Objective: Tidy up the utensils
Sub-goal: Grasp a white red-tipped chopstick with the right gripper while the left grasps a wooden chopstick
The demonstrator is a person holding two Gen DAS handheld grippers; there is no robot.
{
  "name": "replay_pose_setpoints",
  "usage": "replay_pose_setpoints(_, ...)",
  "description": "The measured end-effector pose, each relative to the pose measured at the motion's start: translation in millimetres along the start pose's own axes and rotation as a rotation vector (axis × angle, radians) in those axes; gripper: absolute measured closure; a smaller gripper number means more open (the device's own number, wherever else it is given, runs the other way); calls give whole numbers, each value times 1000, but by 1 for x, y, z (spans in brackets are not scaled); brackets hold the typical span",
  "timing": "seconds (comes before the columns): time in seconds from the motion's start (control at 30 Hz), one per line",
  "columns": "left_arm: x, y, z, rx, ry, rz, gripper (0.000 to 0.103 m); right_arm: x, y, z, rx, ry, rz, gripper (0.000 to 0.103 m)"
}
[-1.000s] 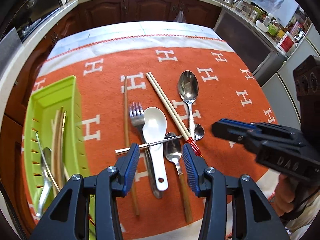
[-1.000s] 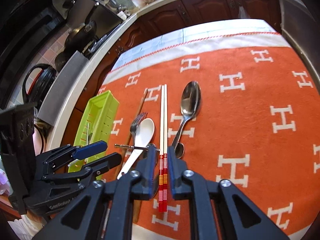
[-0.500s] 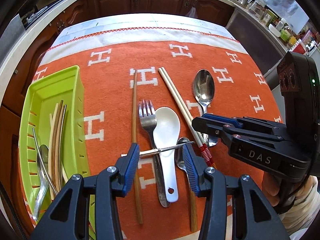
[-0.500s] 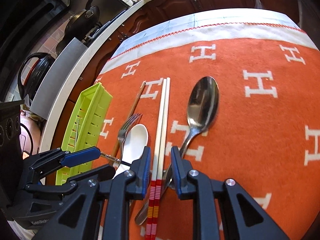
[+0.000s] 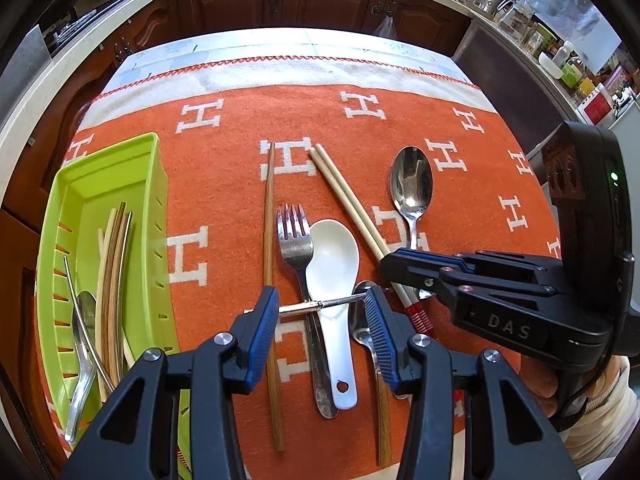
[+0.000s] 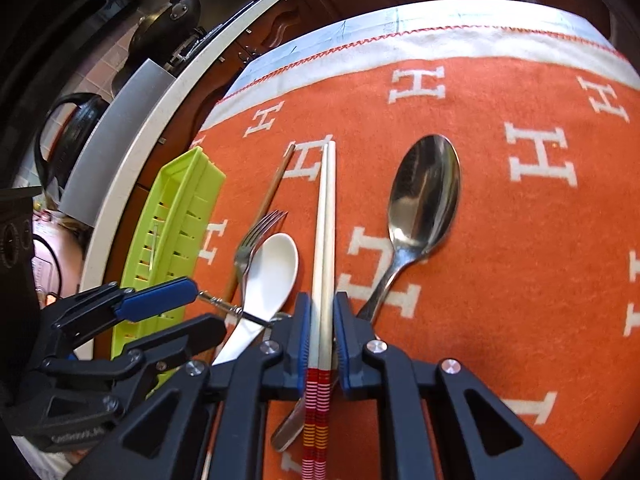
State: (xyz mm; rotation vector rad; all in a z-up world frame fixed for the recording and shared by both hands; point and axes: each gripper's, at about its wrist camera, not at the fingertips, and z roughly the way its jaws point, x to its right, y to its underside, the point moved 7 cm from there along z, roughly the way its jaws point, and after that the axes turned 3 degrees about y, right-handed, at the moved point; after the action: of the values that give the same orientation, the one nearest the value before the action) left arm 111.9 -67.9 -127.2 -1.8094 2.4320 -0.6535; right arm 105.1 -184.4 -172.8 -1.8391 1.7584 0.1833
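Item: cream chopsticks (image 6: 325, 240), lying on orange cloth. Right claw (image 6: 322, 344) narrowed around them, contact uncertain. Left claw (image 5: 320, 316) parted, empty. Step: pickup. Next: clamp, lift, carry to green tray (image 5: 116, 168).

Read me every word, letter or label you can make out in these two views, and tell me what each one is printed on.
"DAS": raised letters on the black body of the right tool.
"H": large white letter repeated across the orange woven cloth.
Raised lettering on the black body of the left tool, right wrist view: too blurred to read.
Labels on jars and boxes on the far kitchen counter: too small to read.
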Motion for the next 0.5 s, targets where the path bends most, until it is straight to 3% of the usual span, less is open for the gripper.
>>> replay_pose_setpoints(0.03,1,0,1,-2,3,0,60,0,0,-3,11,-2,0,97)
replay_pose_setpoints(0.27,12,-5,6,-12,37,0,60,8,-1,-21,83,29,17,97)
replay_pose_setpoints(0.5,34,-22,23,-32,105,-27,63,29,5,-31,96,31,80,97)
